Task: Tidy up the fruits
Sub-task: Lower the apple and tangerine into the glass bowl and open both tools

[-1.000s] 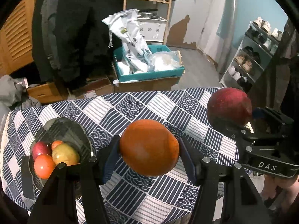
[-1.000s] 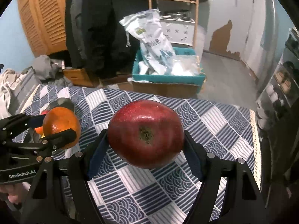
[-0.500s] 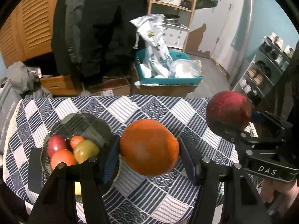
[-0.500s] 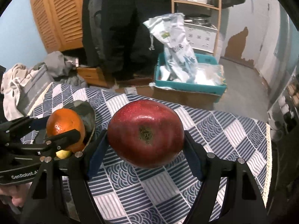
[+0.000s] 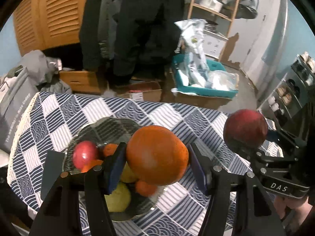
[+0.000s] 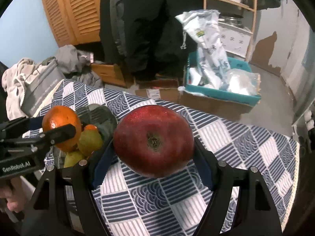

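1. The left gripper [image 5: 156,158] is clamped on an orange [image 5: 156,156], both pads pressed against its sides, with the fruit held clear above the table.
2. The right gripper [image 6: 153,141] is closed on a red apple [image 6: 153,140], stem end facing the camera; its jaws stand wider than the left pair because the apple is the bigger fruit.
3. The glass bowl [image 5: 110,125] sits on the checked tablecloth [image 5: 171,116] toward the table's left side. It already holds a red fruit [image 5: 85,154], small orange ones and yellow-green ones [image 5: 118,198].
4. In the left wrist view the orange hangs over the bowl's right-hand part, with the bowl's fruit showing directly beneath and to the left of it. So the bowl lies below and slightly left of that claw.
5. In the right wrist view the bowl [image 6: 102,114] lies off to the left of the apple, with the left gripper [image 6: 59,131] and its orange between. The apple hangs above bare cloth, not above the bowl.
6. The left hand is therefore the nearer; judging by this, the orange probably goes down first, and the apple needs a further sideways carry to the left once that space is free.
7. Neither fruit has a marked long axis, so grip direction matters little for the drop.
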Demonstrator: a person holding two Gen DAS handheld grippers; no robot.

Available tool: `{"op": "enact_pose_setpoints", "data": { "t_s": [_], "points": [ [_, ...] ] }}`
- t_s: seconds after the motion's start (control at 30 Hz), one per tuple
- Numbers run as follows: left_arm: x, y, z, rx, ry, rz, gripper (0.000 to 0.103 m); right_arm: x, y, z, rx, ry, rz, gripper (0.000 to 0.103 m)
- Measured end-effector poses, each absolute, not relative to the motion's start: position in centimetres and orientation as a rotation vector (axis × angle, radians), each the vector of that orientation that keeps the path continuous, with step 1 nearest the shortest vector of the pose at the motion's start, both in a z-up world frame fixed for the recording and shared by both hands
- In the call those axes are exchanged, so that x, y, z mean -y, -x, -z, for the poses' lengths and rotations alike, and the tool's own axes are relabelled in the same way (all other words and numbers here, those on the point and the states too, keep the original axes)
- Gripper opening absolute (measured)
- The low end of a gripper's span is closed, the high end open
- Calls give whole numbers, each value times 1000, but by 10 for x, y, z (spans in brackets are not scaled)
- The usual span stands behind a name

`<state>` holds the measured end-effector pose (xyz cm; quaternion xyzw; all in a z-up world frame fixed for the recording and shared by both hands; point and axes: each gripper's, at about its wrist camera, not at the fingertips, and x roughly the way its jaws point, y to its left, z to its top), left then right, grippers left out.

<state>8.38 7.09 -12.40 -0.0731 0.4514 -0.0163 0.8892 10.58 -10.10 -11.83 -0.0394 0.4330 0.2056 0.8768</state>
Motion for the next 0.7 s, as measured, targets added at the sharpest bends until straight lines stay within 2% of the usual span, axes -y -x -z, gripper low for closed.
{"op": "enact_pose_setpoints", "data": {
  "t_s": [0.37,0.7],
  "points": [
    [-119,-103,142,-956,174,-32,64,46,-128,136,-928,125,-507,77],
    [-153,-115,182,-1036,219,-93,64,-6,-147,169,-996,163,-582,77]
  ]
}}
